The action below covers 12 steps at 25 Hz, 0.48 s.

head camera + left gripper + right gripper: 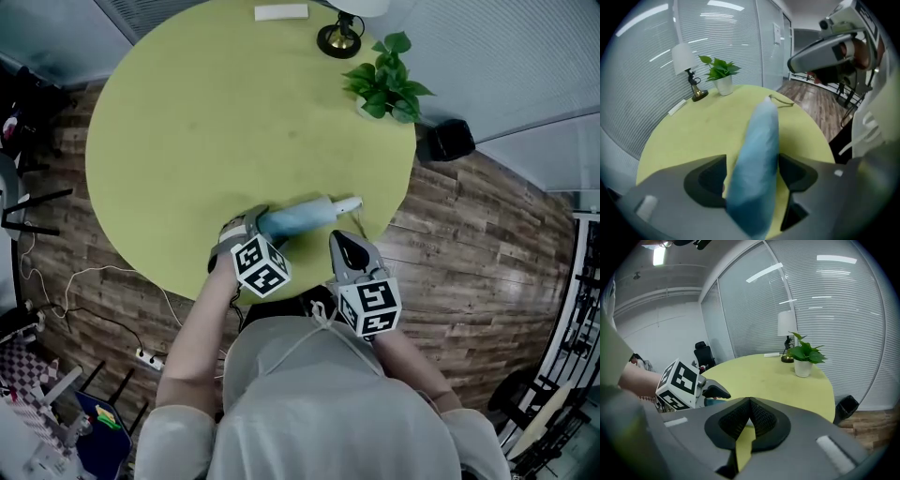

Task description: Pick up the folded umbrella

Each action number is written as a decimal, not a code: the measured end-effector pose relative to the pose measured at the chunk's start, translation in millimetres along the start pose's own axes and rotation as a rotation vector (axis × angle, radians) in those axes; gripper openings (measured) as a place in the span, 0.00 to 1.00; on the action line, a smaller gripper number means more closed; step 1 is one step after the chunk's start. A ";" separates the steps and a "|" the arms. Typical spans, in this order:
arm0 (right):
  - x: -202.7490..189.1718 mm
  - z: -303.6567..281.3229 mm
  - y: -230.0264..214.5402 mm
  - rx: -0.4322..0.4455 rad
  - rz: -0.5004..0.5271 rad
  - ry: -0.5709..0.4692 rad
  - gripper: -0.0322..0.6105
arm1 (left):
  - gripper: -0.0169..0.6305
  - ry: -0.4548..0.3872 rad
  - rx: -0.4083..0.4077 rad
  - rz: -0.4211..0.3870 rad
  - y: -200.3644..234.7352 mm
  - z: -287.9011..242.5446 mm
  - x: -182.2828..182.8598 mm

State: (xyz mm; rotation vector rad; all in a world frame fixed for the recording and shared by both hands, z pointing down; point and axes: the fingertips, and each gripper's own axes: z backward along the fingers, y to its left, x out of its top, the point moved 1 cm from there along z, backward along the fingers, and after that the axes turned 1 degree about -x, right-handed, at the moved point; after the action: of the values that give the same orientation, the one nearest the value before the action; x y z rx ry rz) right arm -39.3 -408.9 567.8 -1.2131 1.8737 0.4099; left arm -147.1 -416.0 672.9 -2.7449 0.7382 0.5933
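Round yellow-green counter (211,122). Folded umbrella (302,217), pale blue in its sleeve, lies flat near the counter's near edge, with its white handle end (348,202) pointing away to the right.

Left gripper (251,223): jaws spread wide and straddling the umbrella's near end. The left gripper view shows the blue sleeve running up between both pads. There is no clear squeeze on the fabric, so this reads as not yet gripped.

Right gripper (345,246): jaws pressed together, nothing in them. It hovers just beside the umbrella, nearer the person.

Step in hand, as judged: closing on the umbrella.
- The sleeve looks soft and rounded, so it may roll or slip.
- The jaws should sit low, with the pads at the widest part of the body, before closing.
- The hold is at one end, so the handle end will likely sag. A firm close and a level lift would help.
- The right gripper is placed to steady the far end if needed.

Potted plant (386,82) and lamp base (338,38) stand well apart from the umbrella at the far rim.
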 end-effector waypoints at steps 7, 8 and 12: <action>-9.9 3.5 -14.1 -0.028 -0.021 0.020 0.05 | 0.57 0.100 -0.111 -0.116 -10.6 -27.1 -7.4; -11.2 4.1 -16.5 -0.032 -0.025 0.021 0.05 | 0.55 0.113 -0.119 -0.128 -11.0 -29.6 -9.1; -18.6 6.1 -22.9 -0.040 -0.037 0.031 0.05 | 0.55 0.142 -0.191 -0.094 -10.0 -35.0 -10.3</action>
State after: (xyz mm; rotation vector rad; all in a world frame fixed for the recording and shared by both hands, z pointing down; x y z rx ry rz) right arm -13.4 -404.9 582.7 -1.2859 1.8749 0.4124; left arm -138.7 -414.5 709.8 -3.0041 0.6067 0.4760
